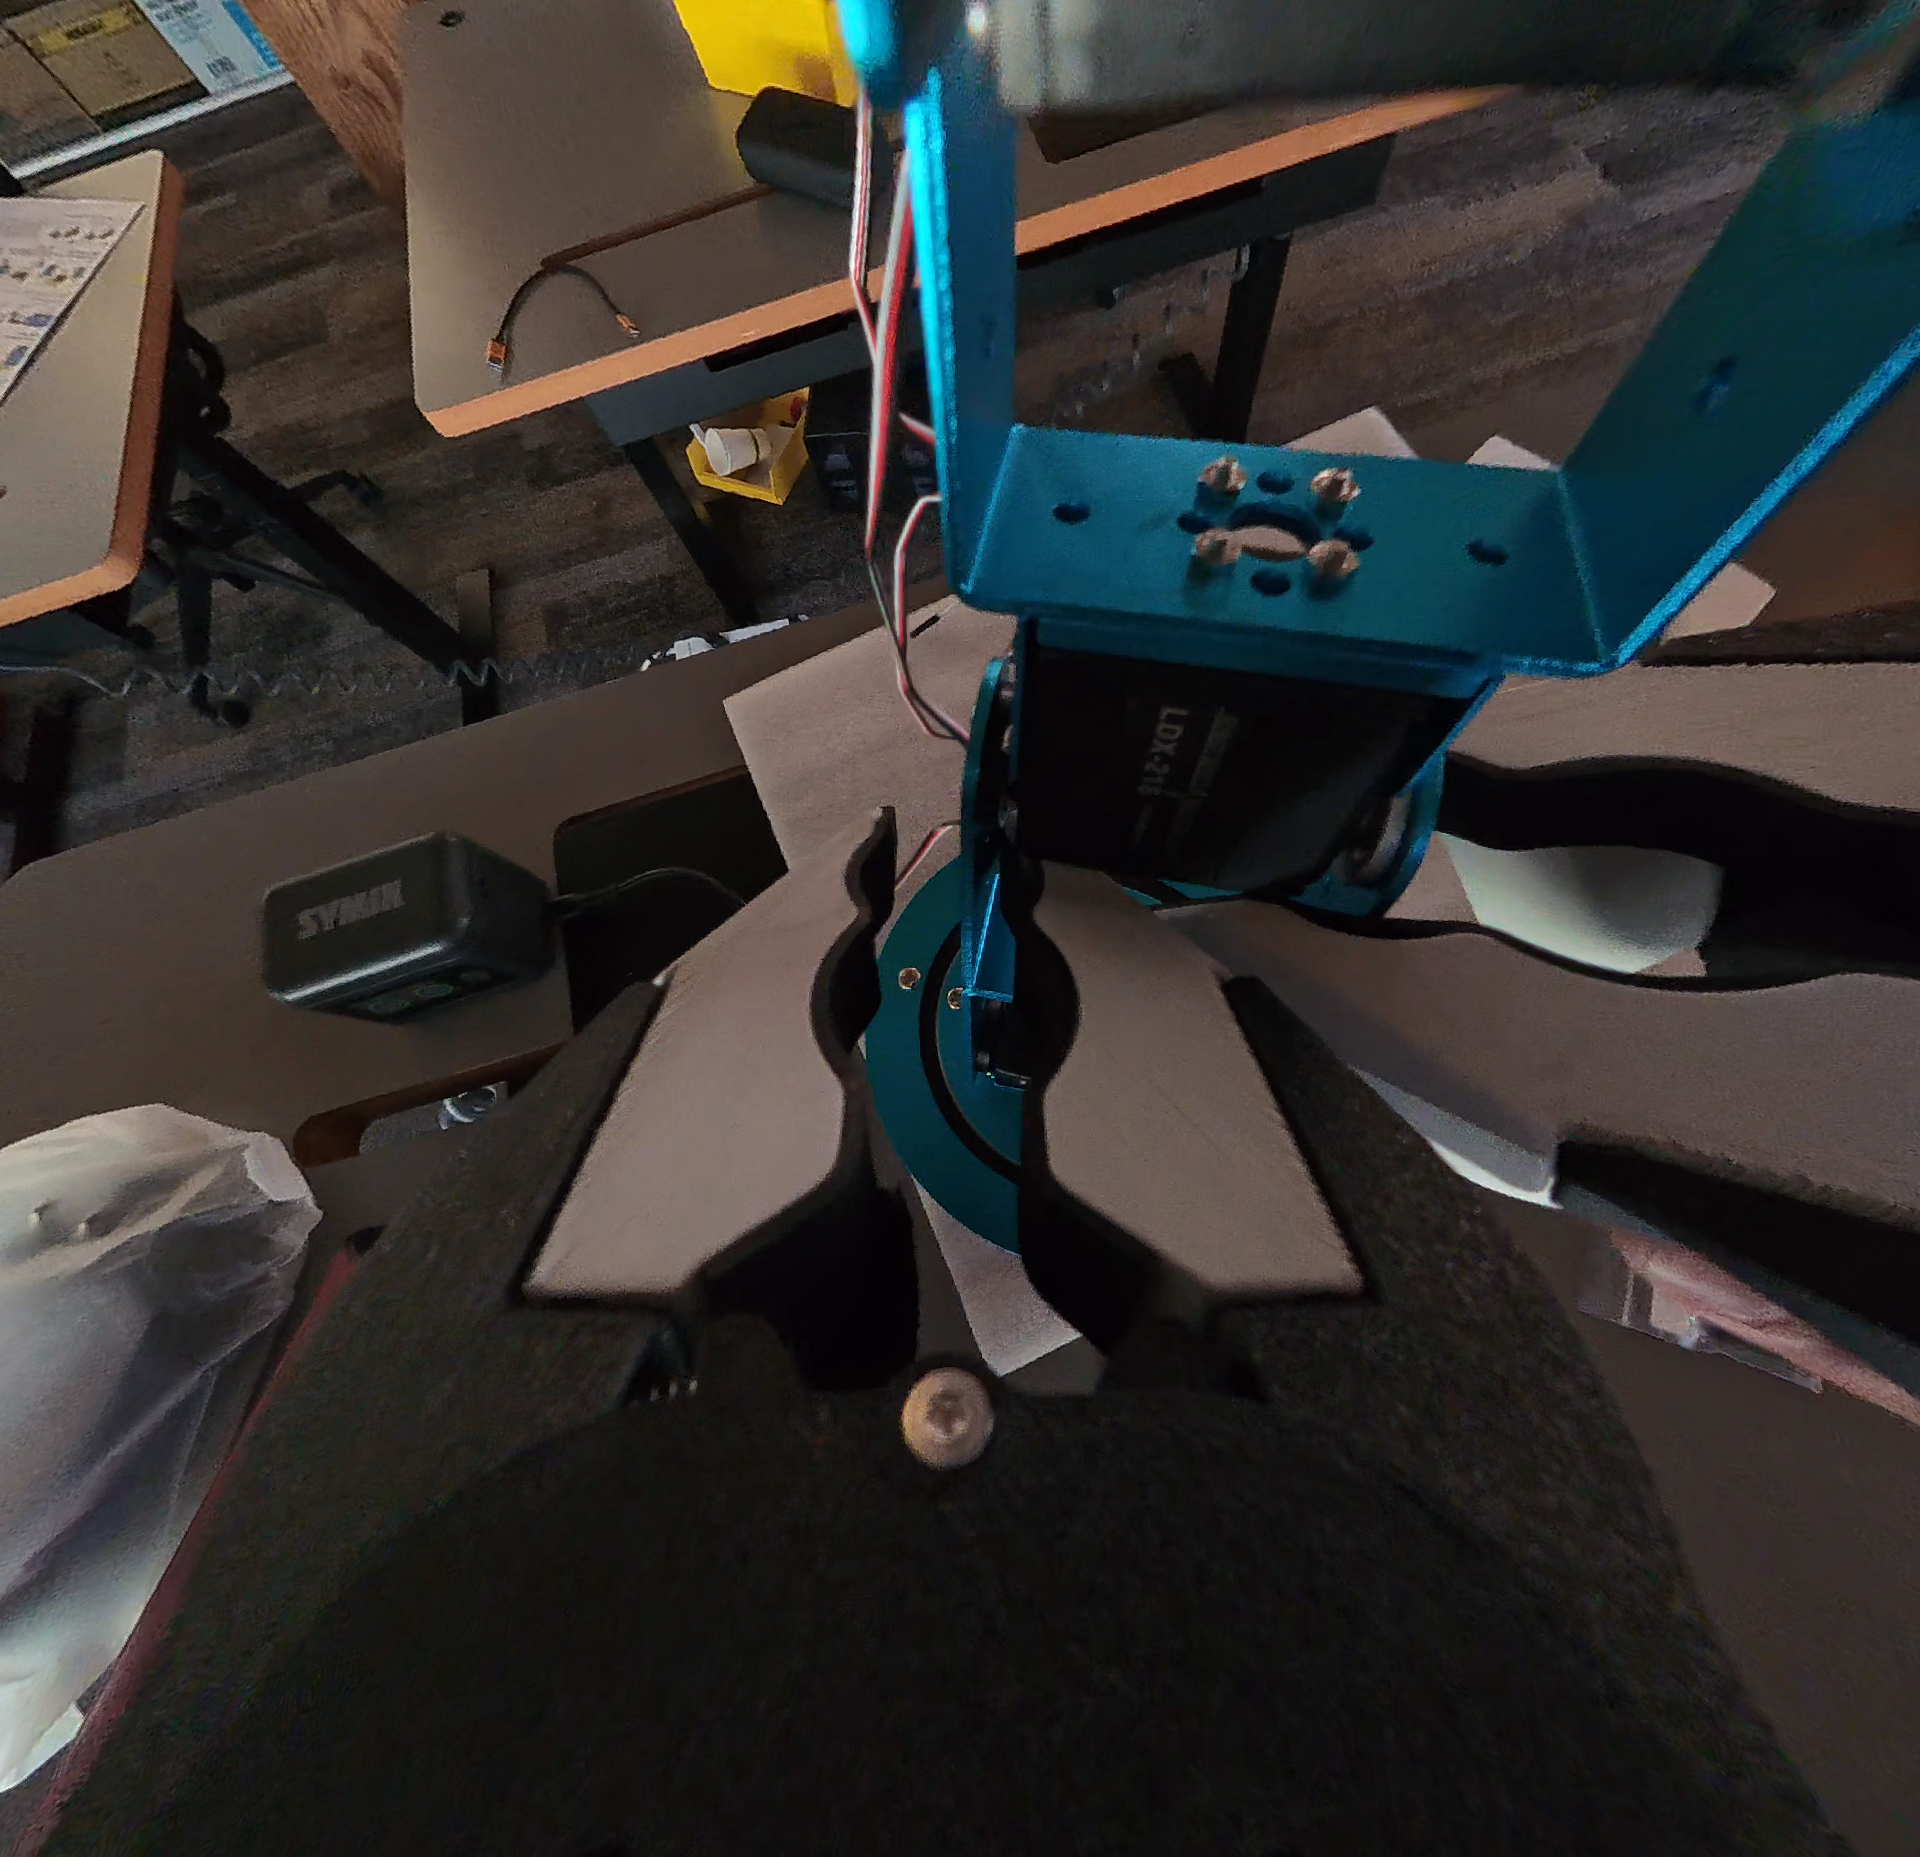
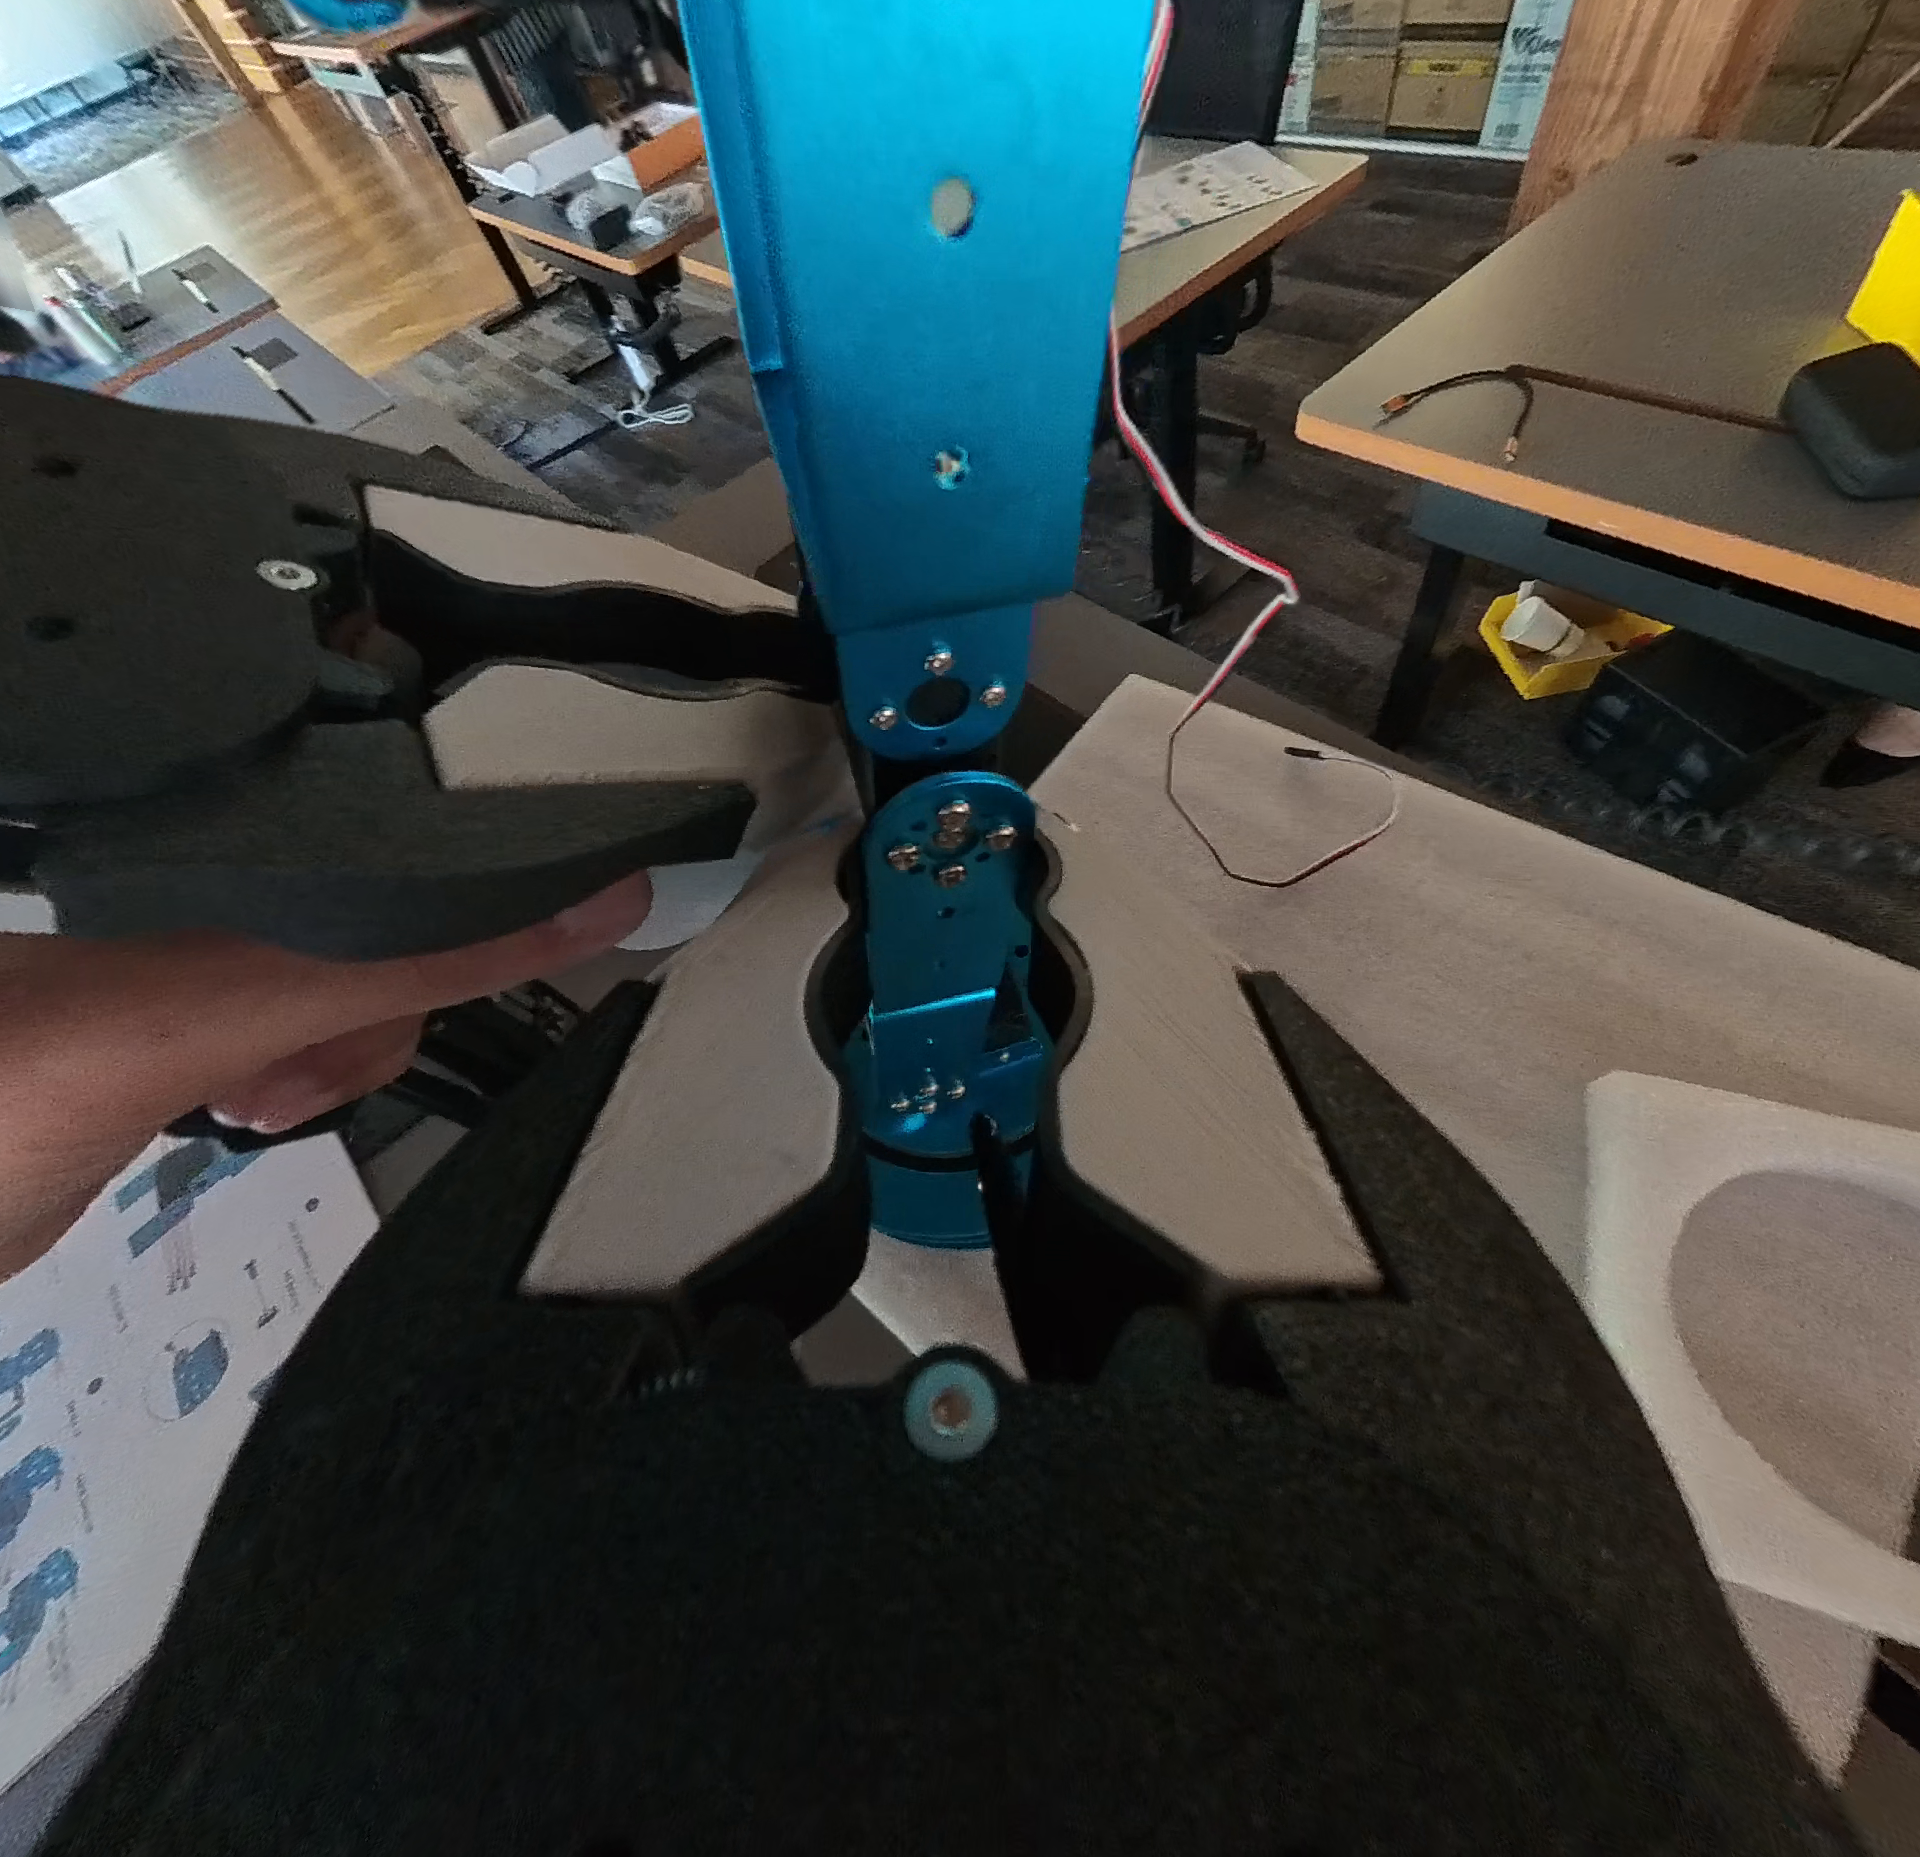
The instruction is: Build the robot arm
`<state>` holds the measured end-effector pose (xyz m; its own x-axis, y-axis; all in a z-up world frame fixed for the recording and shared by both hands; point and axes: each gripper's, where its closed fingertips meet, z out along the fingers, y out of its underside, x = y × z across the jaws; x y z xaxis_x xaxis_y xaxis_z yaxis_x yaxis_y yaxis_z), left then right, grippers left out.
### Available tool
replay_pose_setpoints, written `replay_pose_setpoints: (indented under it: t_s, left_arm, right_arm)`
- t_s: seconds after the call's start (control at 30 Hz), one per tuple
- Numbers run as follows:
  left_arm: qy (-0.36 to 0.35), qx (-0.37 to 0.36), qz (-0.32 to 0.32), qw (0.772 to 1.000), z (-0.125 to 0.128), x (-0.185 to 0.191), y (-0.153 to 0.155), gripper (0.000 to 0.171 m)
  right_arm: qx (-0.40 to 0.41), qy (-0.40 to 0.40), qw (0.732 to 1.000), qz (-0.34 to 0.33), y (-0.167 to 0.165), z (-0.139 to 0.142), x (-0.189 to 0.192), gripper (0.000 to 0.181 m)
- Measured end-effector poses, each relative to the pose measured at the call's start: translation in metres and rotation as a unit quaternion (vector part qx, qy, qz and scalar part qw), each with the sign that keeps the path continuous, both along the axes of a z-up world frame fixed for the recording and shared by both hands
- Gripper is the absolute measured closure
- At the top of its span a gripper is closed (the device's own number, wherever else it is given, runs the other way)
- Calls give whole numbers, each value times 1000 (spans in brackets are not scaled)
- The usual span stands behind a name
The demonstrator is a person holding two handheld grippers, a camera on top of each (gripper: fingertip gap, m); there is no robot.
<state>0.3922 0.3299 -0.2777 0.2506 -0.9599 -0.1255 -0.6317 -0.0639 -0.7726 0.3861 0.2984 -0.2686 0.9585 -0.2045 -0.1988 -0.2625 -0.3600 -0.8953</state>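
Two black tongs close in on one blue metal robot arm standing upright on a sheet of white foam on the worktop. The left tongs clamp the arm's round base; the right tongs grip its lower bracket just above that base. One black servo sits in the arm's U-shaped bracket, four screws on top. One red-and-white wire trails from the arm across the foam. One black power adapter lies left of the base.
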Motion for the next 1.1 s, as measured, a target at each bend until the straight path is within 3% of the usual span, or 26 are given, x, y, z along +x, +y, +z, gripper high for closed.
replay_pose_setpoints:
  t_s: [0.4, 0.57, 0.87, 1.1]
  left_arm:
    - [-36, 13, 11, 999, 15, -14, -5, 152]
    - [-66, 21, -7, 998, 27, -45, -26, 153]
    - [-23, -19, -69, 997, -7, -102, -71, 151]
    - [-6, -61, -136, 989, -30, -146, -108, 151]
  right_arm:
    - [5, 23, 999, 43, 2, -2, -3, 157]
    - [-49, 41, 998, 20, -2, -5, -7, 157]
    - [-115, 67, 991, -13, -8, -9, -15, 157]
    - [-107, 72, 991, 23, -7, -10, -13, 156]
